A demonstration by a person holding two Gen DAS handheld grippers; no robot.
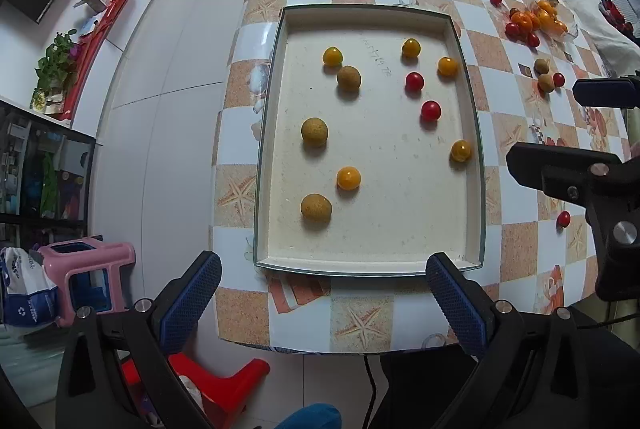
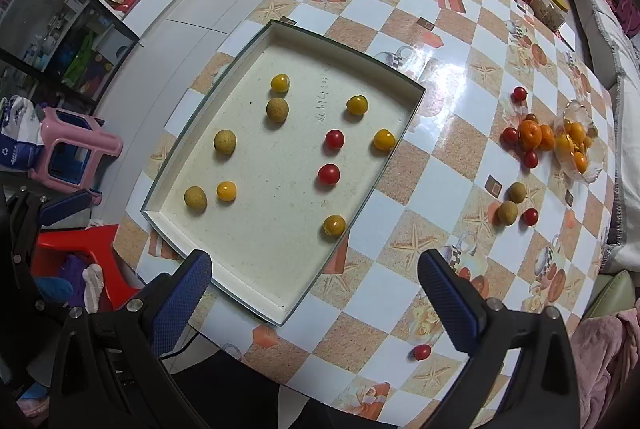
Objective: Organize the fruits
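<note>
A table with a checkered orange-and-white glossy cover (image 2: 432, 157) carried a shallow rectangular cream tray (image 1: 276, 77), which held ten scattered small fruits: five yellow-orange, three brown, two red. The left gripper (image 1: 322, 299) and right gripper (image 2: 314, 299) each hovered over the tray's near edge, fingers spread apart and empty. Only the right wrist view showed clearly the pile of orange and red fruits (image 2: 548, 139) by a clear wrapper. A lone small red tomato (image 2: 421, 351) lay near the table edge.
</note>
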